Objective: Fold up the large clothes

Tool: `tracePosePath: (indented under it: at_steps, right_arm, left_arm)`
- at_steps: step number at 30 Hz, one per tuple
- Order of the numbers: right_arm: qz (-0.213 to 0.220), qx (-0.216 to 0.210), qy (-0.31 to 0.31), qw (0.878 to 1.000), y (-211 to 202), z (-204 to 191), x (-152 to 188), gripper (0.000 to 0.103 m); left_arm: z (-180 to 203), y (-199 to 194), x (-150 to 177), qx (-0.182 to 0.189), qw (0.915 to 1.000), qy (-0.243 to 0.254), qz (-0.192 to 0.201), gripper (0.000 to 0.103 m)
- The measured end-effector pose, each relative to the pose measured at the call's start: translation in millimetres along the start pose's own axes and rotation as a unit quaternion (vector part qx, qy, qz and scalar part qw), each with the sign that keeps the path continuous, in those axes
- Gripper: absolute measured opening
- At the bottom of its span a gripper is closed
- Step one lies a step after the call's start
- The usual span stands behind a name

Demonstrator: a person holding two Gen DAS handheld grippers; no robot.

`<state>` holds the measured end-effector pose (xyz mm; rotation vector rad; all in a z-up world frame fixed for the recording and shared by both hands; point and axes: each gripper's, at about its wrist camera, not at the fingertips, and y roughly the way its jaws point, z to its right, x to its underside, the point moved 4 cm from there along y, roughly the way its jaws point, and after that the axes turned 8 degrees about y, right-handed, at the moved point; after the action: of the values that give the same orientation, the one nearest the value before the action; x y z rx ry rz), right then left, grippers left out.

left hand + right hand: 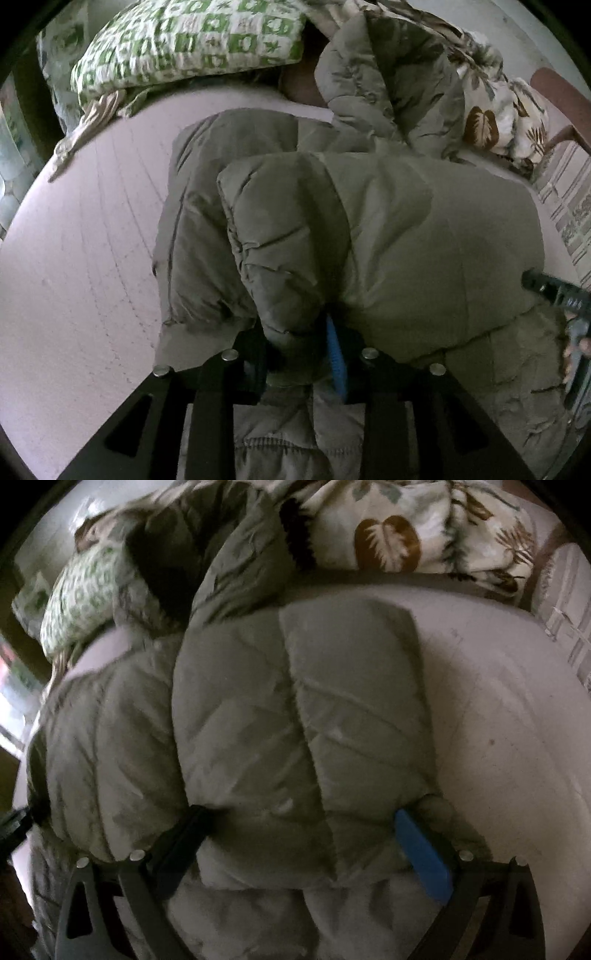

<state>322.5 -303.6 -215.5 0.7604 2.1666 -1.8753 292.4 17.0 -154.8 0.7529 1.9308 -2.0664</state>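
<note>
A grey-green quilted puffer jacket lies partly folded on a pale pink bed. My left gripper is shut on a bunched fold of the jacket, one blue pad showing. In the right wrist view the jacket fills the middle, its hood toward the pillows. My right gripper has its jaws spread wide around a thick folded edge of the jacket, black finger left, blue pad right. The right gripper also shows at the right edge of the left wrist view.
A green-and-white patterned pillow and a leaf-print duvet lie at the head of the bed. Bare sheet lies right of the jacket. A brown chair frame and a striped rug are beyond the bed's right edge.
</note>
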Motion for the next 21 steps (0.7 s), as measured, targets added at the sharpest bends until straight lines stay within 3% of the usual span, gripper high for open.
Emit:
tracePosePath:
  at_steps: [9,11,13,21]
  right_arm:
    - [0.001,-0.001,-0.003,1.000,10.1,2.0,5.4,0.103]
    - [-0.002,-0.001,-0.003,1.000,3.4,1.1,2.9,0.103]
    - [-0.002,-0.004,-0.004,1.000,-1.2,-2.0,0.4,0.103]
    - [0.025,-0.032,-0.018,0.999,-41.7,-12.0,-14.5,0.103]
  left_arm:
    - [-0.2,-4.8,1.9,-0.008,0.9999,0.004,0.009,0.037]
    - [-1.7,-14.9,0.5,-0.036,0.9992,0.007,0.014,0.059]
    - [-3.1,-26.3,-0.7,-0.054,0.9981,0.015,0.025,0.066]
    - [-9.4,-66.8,-18.5,-0.067,0.9958,0.025,0.058,0.073]
